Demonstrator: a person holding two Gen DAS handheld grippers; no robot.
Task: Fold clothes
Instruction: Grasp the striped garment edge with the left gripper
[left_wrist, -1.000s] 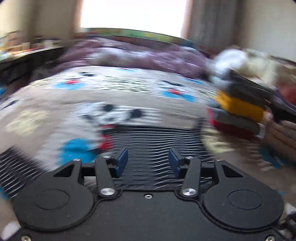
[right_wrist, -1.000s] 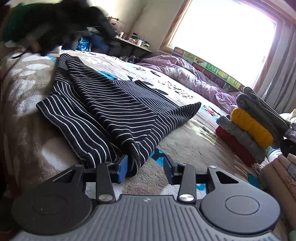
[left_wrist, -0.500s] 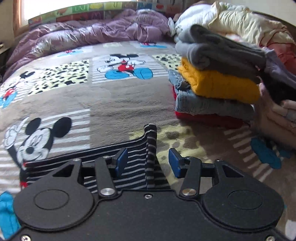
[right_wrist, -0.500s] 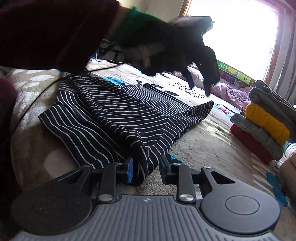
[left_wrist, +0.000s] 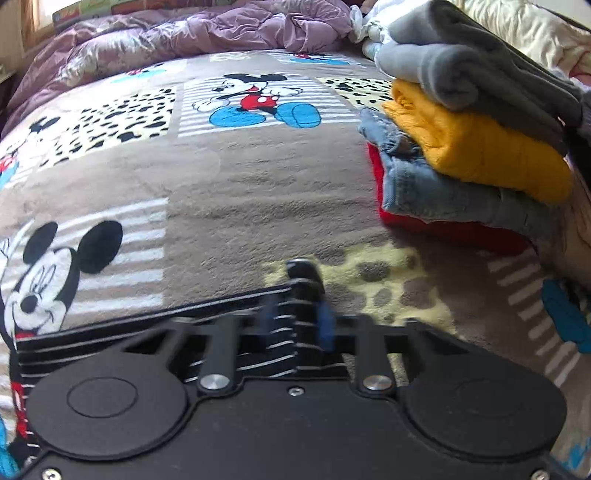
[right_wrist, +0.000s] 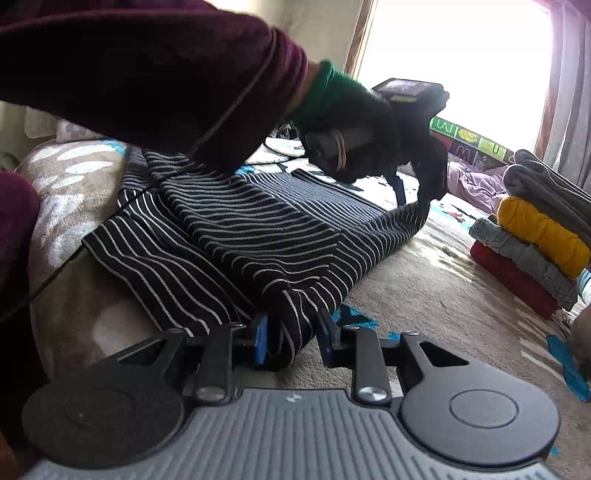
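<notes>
Since the earlier frame, the left gripper (left_wrist: 295, 321) has travelled across the bed to the far corner of the striped garment (right_wrist: 258, 236), and its jaws are closing on that corner. In the left wrist view the blue pads sit against both sides of an upright fold of striped fabric (left_wrist: 301, 295), so the pads press the cloth.

Nearest the right wrist camera, the right gripper (right_wrist: 290, 334) straddles the garment's near corner. Its jaws stand partly apart with the bunched fabric between them; the left pad touches the cloth, while the right pad shows a narrow gap.

The garment, black with thin white stripes, lies spread on the patterned blanket (left_wrist: 229, 192) that covers the bed, extending from the near edge toward the bed's middle. A person's arm in a maroon sleeve (right_wrist: 147, 74) reaches over it to the left gripper (right_wrist: 424, 184) at the far corner.

Farther out, toward the blanket's right edge, a stack of folded clothes (left_wrist: 472, 155) rests well apart from the garment: red at the bottom, then denim, yellow and grey. At the far edge lies a crumpled purple duvet (left_wrist: 207, 37).
</notes>
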